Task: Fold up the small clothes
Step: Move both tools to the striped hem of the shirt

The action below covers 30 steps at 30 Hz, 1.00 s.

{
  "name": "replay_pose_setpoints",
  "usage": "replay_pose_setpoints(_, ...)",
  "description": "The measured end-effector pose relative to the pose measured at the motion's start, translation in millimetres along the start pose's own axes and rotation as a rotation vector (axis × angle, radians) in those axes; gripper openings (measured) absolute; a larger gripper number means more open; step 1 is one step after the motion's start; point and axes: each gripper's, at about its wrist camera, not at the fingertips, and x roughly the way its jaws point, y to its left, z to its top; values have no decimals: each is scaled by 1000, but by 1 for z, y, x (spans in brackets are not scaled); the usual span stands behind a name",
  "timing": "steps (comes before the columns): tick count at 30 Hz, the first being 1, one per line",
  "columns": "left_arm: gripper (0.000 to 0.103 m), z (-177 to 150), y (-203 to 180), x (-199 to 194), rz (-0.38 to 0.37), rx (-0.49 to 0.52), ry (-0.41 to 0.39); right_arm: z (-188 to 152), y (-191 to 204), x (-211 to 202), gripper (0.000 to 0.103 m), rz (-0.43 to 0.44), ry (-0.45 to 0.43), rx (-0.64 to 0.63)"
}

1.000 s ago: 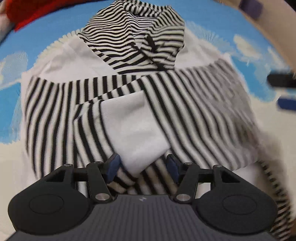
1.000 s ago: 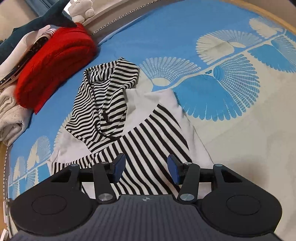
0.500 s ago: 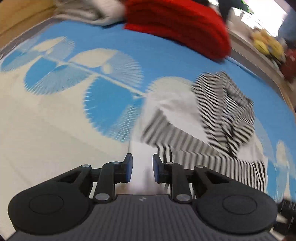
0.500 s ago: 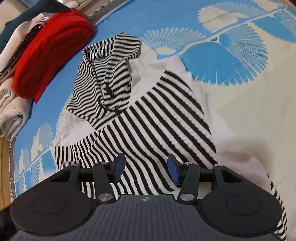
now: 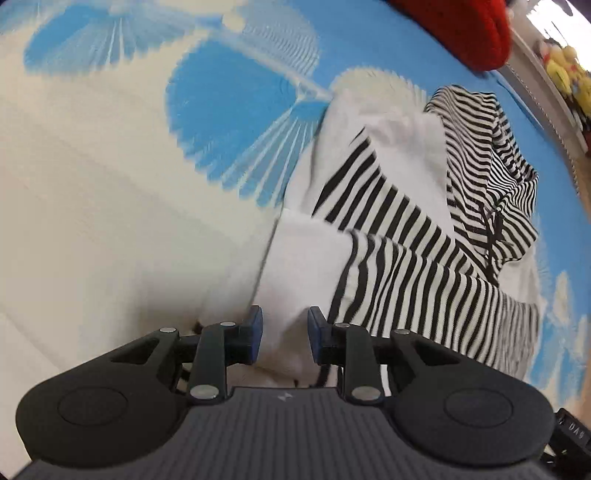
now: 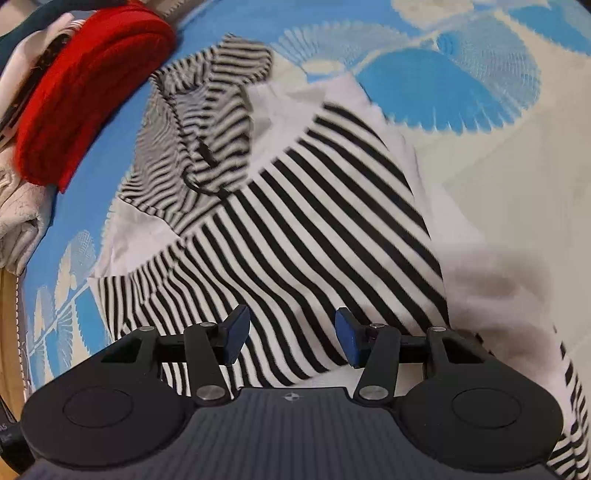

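Observation:
A small black-and-white striped hoodie (image 6: 314, 236) lies on the blue and cream patterned bed cover, its sleeves folded across the white body and its hood (image 6: 207, 122) at the far end. In the left wrist view the hoodie (image 5: 406, 258) lies to the right and ahead. My left gripper (image 5: 284, 332) is open a little, its pads on either side of the garment's white hem edge (image 5: 295, 266). My right gripper (image 6: 291, 334) is open wide and empty just above the striped sleeve.
A folded red knit (image 6: 81, 88) and pale folded clothes (image 6: 18, 214) sit at the far left in the right wrist view. The red knit (image 5: 461, 26) shows at the top of the left wrist view. A wooden bed edge (image 6: 7, 332) runs along the left.
My left gripper has swung from above the crossed sleeves to the garment's side, narrowed its jaws, and now sits at the white hem. My right gripper has moved closer over the striped sleeve.

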Motion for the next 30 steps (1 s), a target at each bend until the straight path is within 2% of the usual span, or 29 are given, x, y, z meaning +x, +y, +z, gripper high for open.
replay_pose_setpoints(3, 30, 0, -28, -21, 5, 149, -135, 4, -7, -4, 53, -24, -18, 4)
replay_pose_setpoints(4, 31, -1, -33, -22, -2, 175, -149, 5, -8, -7, 53, -25, -33, -5)
replay_pose_setpoints(5, 31, -3, -37, -18, -10, 182, -135, 6, -8, -11, 53, -28, -51, -20)
replay_pose_setpoints(8, 31, -9, -34, 12, -19, 103, 16, 10, -7, -24, 54, -58, -114, -88)
replay_pose_setpoints(9, 31, -11, -33, 19, 2, 91, 43, 12, -8, -28, 54, -68, -133, -109)
replay_pose_setpoints(10, 31, -13, -36, 21, 30, 107, 32, 13, -8, -32, 54, -75, -150, -127)
replay_pose_setpoints(12, 31, -16, -49, 14, 81, 177, -31, 16, -8, -38, 55, -88, -182, -168)
replay_pose_setpoints(16, 31, -19, -74, -7, 73, 266, -167, 20, -10, -50, 56, -111, -223, -244)
replay_pose_setpoints(21, 31, -22, -99, -7, 75, 309, -234, 22, -17, -59, 57, -135, -246, -301)
replay_pose_setpoints(27, 31, -26, -111, -22, 35, 380, -340, 34, -28, -73, 57, -150, -286, -309)
replay_pose_setpoints(29, 28, -26, -114, -26, 26, 414, -370, 39, -30, -79, 57, -150, -303, -316)
replay_pose_setpoints(30, 23, -25, -116, -27, 17, 427, -380, 42, -31, -82, 57, -155, -314, -322)
